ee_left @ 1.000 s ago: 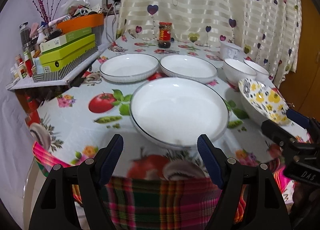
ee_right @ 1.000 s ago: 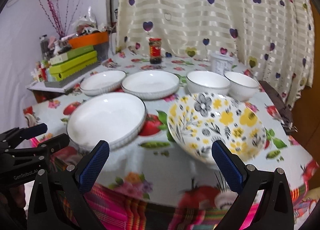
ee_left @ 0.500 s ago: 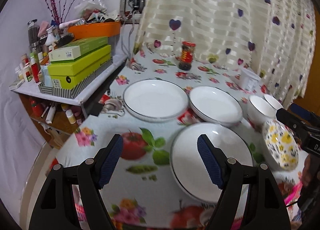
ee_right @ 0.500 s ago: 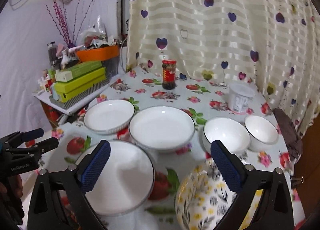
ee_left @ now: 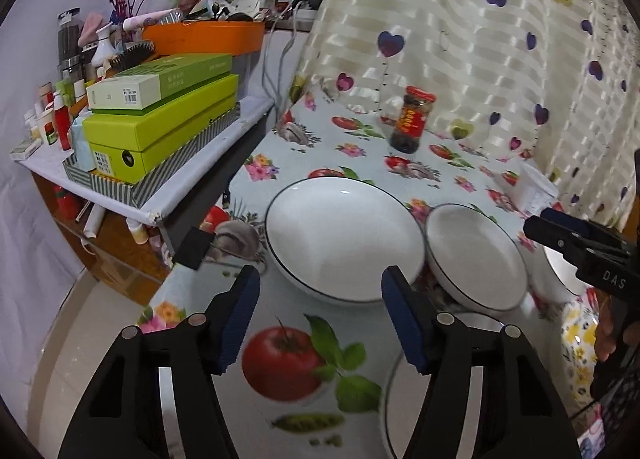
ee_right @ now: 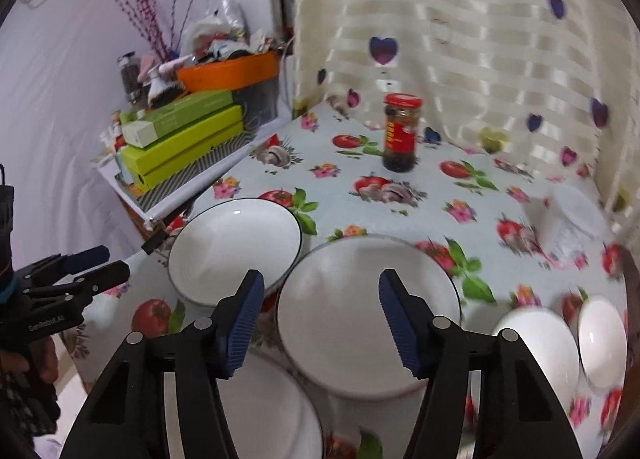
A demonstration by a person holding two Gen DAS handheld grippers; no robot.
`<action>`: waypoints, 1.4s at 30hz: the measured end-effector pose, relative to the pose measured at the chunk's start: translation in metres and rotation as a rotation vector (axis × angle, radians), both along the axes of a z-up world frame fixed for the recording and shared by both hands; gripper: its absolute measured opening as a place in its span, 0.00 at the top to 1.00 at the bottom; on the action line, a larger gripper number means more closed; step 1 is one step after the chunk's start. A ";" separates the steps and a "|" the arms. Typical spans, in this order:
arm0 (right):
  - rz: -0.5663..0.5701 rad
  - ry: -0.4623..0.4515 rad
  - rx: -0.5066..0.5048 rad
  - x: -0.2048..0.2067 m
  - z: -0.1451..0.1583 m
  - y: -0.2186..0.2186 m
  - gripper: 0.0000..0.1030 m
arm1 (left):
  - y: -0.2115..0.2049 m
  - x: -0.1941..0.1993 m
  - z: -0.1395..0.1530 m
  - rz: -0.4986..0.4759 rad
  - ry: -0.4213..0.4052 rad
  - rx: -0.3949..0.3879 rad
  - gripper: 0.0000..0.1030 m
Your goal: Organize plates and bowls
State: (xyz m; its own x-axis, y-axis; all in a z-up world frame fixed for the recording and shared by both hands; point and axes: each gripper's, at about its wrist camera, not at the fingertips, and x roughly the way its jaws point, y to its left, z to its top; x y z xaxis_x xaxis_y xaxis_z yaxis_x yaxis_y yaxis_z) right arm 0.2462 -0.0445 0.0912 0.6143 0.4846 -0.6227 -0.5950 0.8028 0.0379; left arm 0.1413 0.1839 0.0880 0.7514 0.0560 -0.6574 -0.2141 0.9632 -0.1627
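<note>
While both grippers hang over the near edge of the table (ee_left: 280, 391), neither has hold of anything. Left gripper (ee_left: 320, 319): jaws have just been closing, still parted, only the fruit-print cloth between them, no pad on a dish. Right gripper (ee_right: 320, 319): jaws have just been closing too, now about half apart, with the near side of a plate showing in the gap but not touched by either pad.

Nearest dish: a white plate (ee_right: 264, 407) at 6 o'clock in the right wrist view, partly hidden under the gripper frame. Just beyond it, the middle plate (ee_right: 368, 315), dark-rimmed, dead centre in the right wrist view. At 10 o'clock from that one sits the far-left plate (ee_right: 236, 247), the two rims touching or nearly so (blur, cannot tell).

At 4 o'clock in the right wrist view, two white bowls (ee_right: 532, 339) side by side. A flowered bowl (ee_left: 576, 347), yellow and white, shows at 4 o'clock in the left wrist view, part hidden by the right gripper.

Farther back, at 12 o'clock, a red-capped jar (ee_right: 400, 133) stands upright near the curtain (ee_right: 460, 39). A white tub (ee_right: 568, 227) sits at 2 o'clock. Off the table at 10 o'clock, green boxes (ee_left: 160, 123) are stacked on a side shelf.
</note>
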 end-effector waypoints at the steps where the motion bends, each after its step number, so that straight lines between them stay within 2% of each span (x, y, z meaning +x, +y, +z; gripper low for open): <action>1: 0.020 0.000 -0.010 0.008 -0.001 0.006 0.42 | 0.003 0.004 -0.001 0.005 0.008 0.004 0.38; 5: 0.093 -0.020 -0.047 0.031 -0.005 0.028 0.42 | 0.011 0.017 -0.008 0.016 0.028 0.011 0.47; 8: 0.098 -0.031 -0.100 0.050 -0.016 0.043 0.42 | 0.017 0.030 -0.017 0.028 0.062 0.012 0.51; 10: 0.111 0.012 -0.115 0.066 -0.027 0.052 0.42 | 0.018 0.036 -0.022 0.028 0.079 0.015 0.59; 16: 0.137 0.113 -0.139 0.101 -0.051 0.073 0.42 | 0.025 0.055 -0.038 0.018 0.129 -0.005 0.60; 20: 0.130 0.124 -0.127 0.112 -0.055 0.079 0.42 | 0.030 0.060 -0.042 0.026 0.137 -0.031 0.60; 21: 0.133 0.127 -0.129 0.114 -0.056 0.082 0.46 | 0.030 0.061 -0.043 0.026 0.141 -0.036 0.60; 22: 0.141 0.137 -0.135 0.118 -0.058 0.085 0.56 | 0.031 0.062 -0.045 0.025 0.145 -0.048 0.60; 24: 0.146 0.155 -0.137 0.124 -0.061 0.092 0.67 | 0.031 0.065 -0.048 0.025 0.162 -0.070 0.60; 25: 0.143 0.160 -0.136 0.128 -0.063 0.094 0.70 | 0.032 0.066 -0.051 0.027 0.172 -0.079 0.60; 32: 0.154 0.203 -0.125 0.138 -0.074 0.101 0.71 | 0.031 0.069 -0.063 0.026 0.203 -0.084 0.60; 37: 0.167 0.238 -0.133 0.144 -0.082 0.104 0.71 | 0.034 0.073 -0.070 0.029 0.217 -0.118 0.60; 38: 0.176 0.238 -0.136 0.143 -0.083 0.105 0.73 | 0.034 0.073 -0.071 0.031 0.219 -0.121 0.60; 40: 0.201 0.253 -0.126 0.144 -0.085 0.107 0.84 | 0.033 0.073 -0.073 0.028 0.219 -0.128 0.60; 42: 0.206 0.252 -0.126 0.143 -0.084 0.108 0.85 | 0.032 0.074 -0.074 0.021 0.220 -0.128 0.60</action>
State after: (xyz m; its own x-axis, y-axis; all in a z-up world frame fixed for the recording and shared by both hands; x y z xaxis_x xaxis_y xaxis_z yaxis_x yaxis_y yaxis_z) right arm 0.3892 0.0639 0.0069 0.3308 0.4919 -0.8053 -0.7297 0.6745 0.1123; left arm 0.2149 0.2155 0.0142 0.5887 -0.0240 -0.8080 -0.2780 0.9326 -0.2302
